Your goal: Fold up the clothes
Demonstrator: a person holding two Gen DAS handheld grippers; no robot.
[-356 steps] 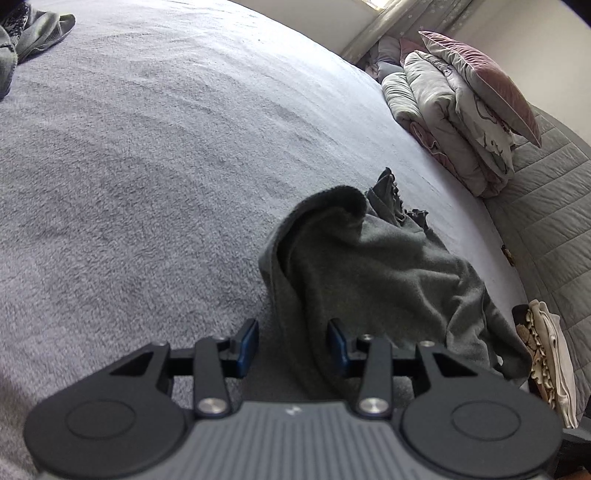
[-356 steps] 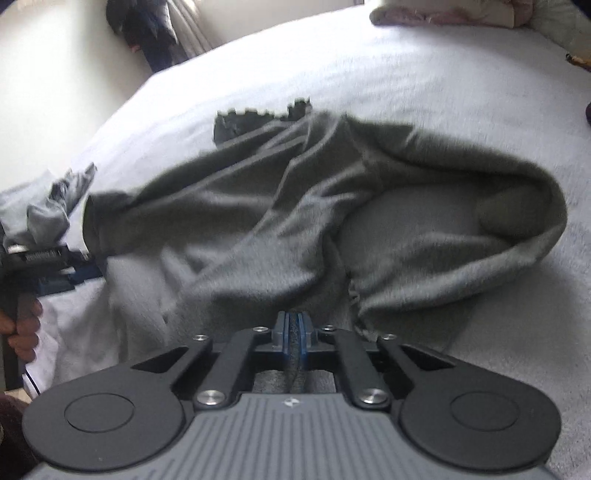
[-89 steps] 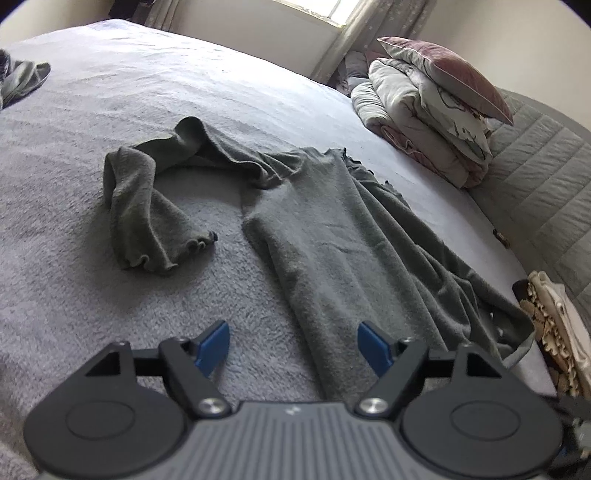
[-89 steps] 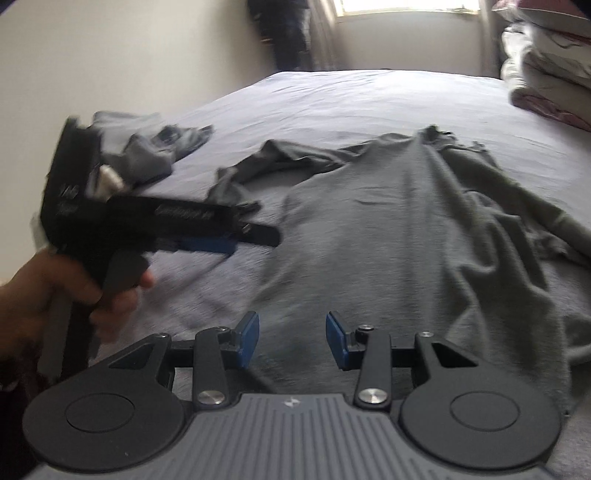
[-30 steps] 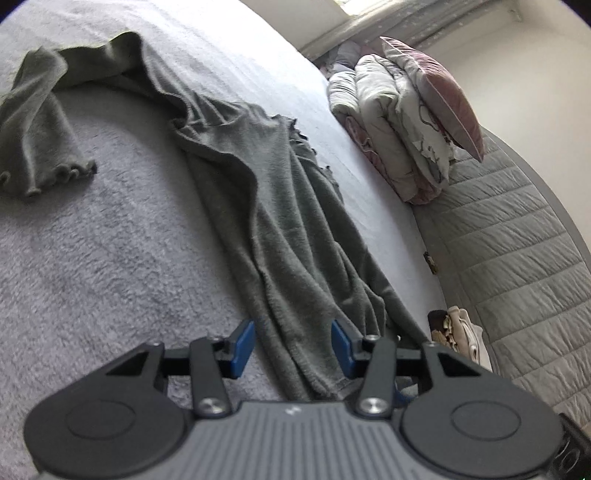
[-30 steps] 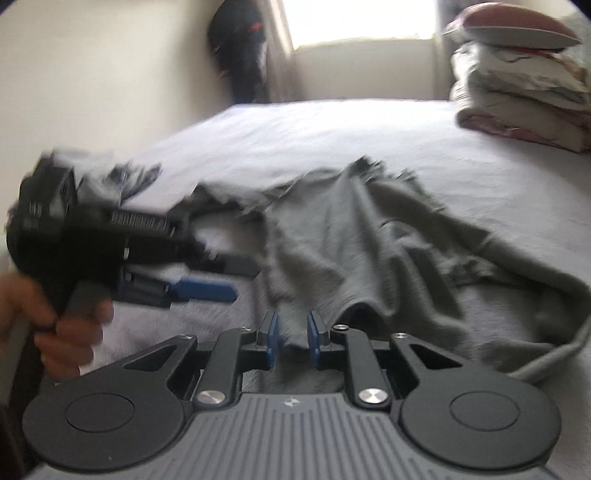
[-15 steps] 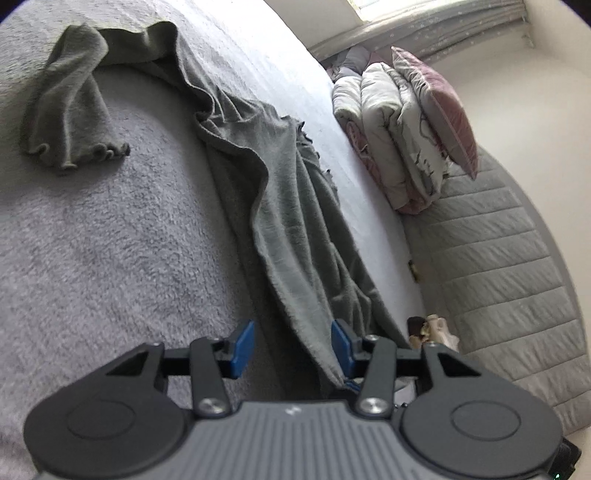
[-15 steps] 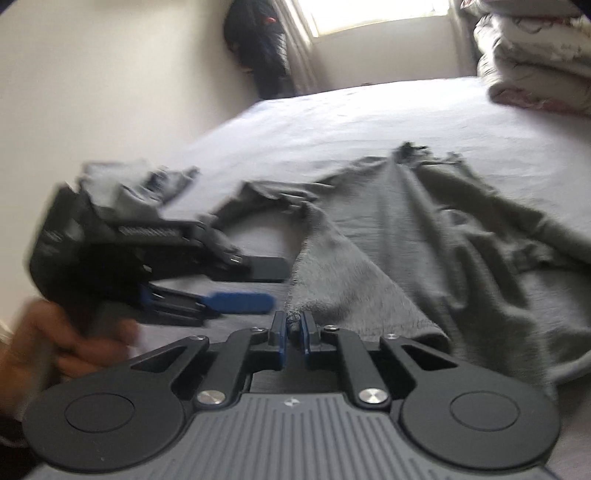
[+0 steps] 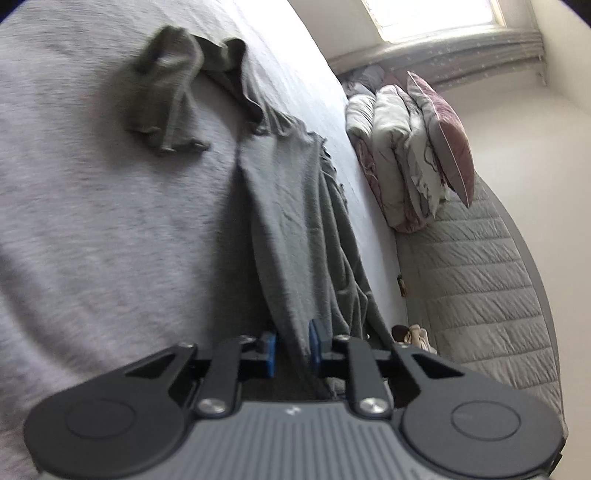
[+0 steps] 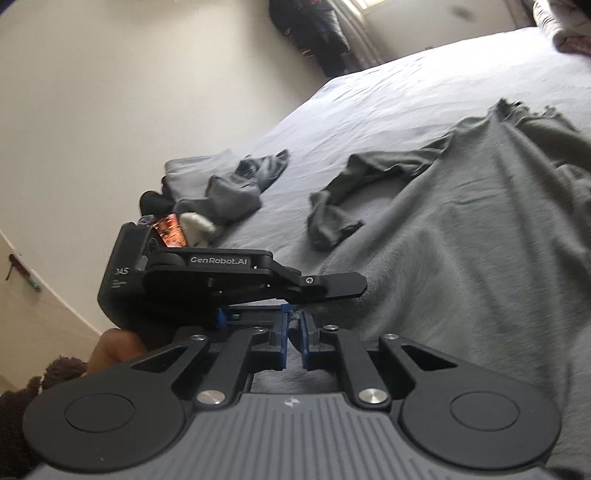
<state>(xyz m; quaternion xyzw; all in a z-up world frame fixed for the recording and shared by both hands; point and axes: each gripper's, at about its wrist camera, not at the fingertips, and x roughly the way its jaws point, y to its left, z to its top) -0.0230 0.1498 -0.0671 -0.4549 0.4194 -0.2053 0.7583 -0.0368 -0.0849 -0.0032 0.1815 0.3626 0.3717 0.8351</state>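
at the bottom centre of both wrist views the hem of the long-sleeved grey knit top [image 9: 295,229] now sits pinched: left gripper [image 9: 291,350] has just closed its blue pads onto it, right gripper [image 10: 294,332] already clamped beside it. both corners look secured, so a lift or fold can start. top lies stretched up the pale grey bed [image 9: 92,240], sleeve bunched upper left.

Daylight enters from a window [image 9: 439,14] at the top of the left wrist view, blown out to white; the room reads soft and moderately bright. Both fisheye views bend strongly at the edges, with dark vignette corners. Motion blur smears the bed [image 9: 92,229] and grey garment [image 10: 480,240]; shadows are faint.
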